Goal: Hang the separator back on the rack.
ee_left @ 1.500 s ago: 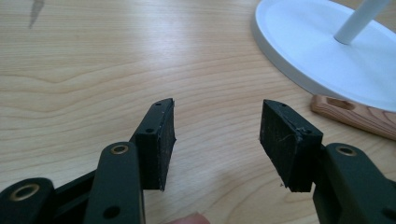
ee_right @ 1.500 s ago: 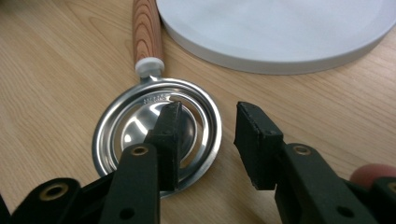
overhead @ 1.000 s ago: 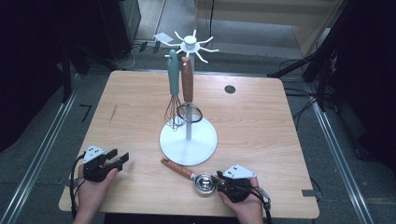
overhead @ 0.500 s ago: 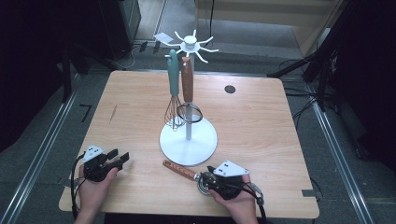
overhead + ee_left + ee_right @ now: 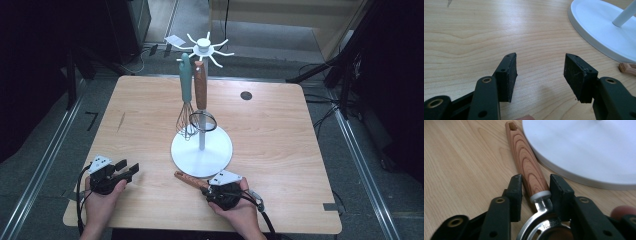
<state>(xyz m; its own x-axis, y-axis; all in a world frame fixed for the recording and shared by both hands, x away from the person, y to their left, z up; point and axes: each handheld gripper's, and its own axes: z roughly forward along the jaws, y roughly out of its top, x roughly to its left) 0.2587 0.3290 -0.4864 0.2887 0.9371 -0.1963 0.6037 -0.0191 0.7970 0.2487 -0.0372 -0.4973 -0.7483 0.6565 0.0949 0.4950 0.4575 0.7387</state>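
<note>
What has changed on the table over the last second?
The right gripper slid left over the wooden-handled strainer; its jaws now straddle the handle's metal end, no firm grip visible. The left gripper, open, the stand and its hanging whisk stayed put.

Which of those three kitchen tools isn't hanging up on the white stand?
The wooden-handled strainer lying flat on the table beside the stand's base, between the right gripper's jaws. The teal-handled whisk and the other wooden-handled tool both hang from the stand's hooks.

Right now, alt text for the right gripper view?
The right hand-held gripper straddles the wooden handle of a metal strainer lying on the table, jaws on either side of it near its metal collar. The white stand base lies just beyond.
</note>
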